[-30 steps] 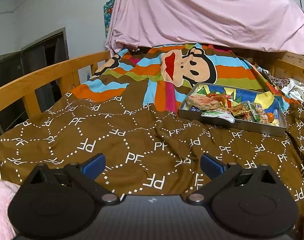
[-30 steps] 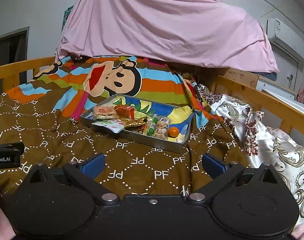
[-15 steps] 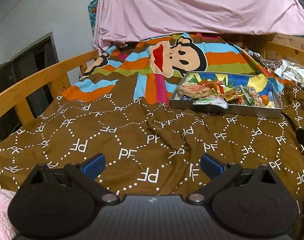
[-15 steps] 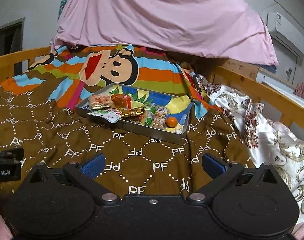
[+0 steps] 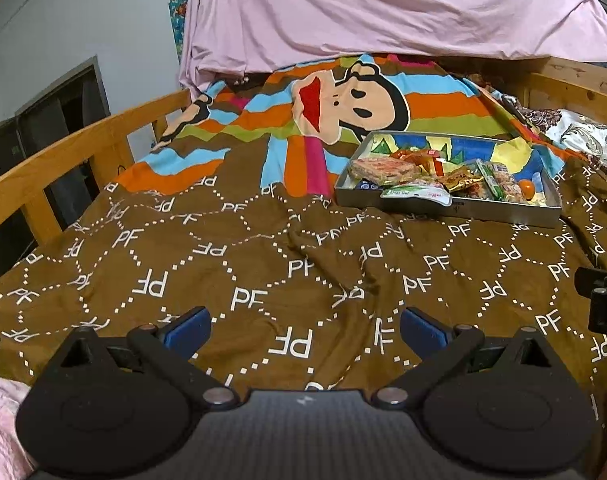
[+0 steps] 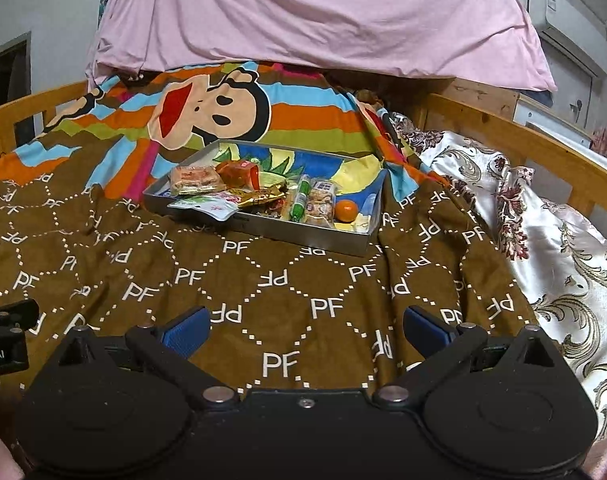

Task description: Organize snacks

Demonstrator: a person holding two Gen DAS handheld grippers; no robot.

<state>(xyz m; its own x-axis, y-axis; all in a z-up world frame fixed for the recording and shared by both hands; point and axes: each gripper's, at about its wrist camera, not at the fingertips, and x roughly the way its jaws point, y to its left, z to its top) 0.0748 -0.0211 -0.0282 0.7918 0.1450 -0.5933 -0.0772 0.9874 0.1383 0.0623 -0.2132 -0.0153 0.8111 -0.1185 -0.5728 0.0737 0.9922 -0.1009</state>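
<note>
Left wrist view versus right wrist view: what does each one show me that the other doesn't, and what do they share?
Only the left wrist view shows the dark doorway past the left bed rail, plus the edge of the right gripper.

Only the right wrist view shows the air conditioner, the floral blanket and the right bed rail.

Both show the metal tray of snacks on the brown bedspread, the small orange, the pink sheet, and open, empty fingers in front.
</note>
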